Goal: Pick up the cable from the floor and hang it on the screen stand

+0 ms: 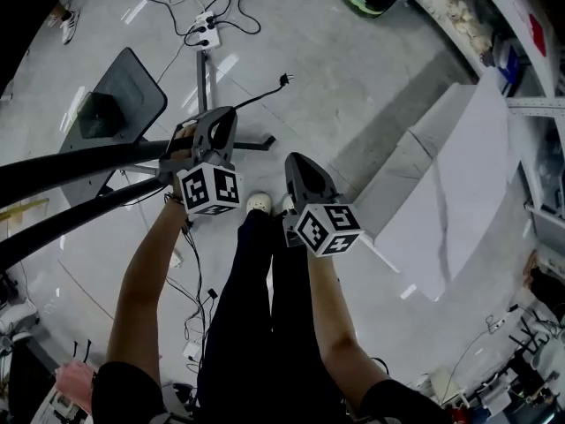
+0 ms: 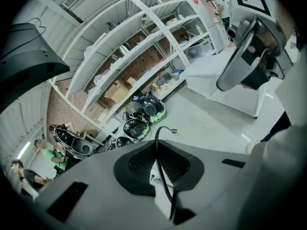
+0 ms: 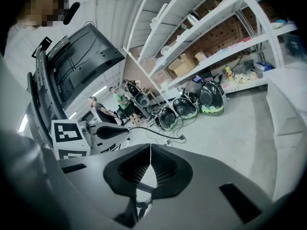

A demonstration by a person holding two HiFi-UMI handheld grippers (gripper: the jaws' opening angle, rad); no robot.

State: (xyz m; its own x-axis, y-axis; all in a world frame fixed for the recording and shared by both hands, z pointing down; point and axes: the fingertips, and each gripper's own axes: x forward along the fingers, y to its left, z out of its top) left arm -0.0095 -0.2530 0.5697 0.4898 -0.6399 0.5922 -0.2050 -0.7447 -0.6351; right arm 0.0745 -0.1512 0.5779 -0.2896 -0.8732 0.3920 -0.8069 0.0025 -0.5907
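Cable [image 2: 157, 135] pinched near its plug end in my left gripper [image 2: 156, 150], up off the floor [image 1: 353, 60], ready for draping, I reckon | right gripper [image 3: 150, 152] pressed together, empty, riding alongside as spare | screen stand [image 1: 204, 82] just ahead, hanging not yet done

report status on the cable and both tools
Left tool shut on cable, plug end free. Right tool shut, empty. Cable not yet on screen stand. Nothing seen in the way.
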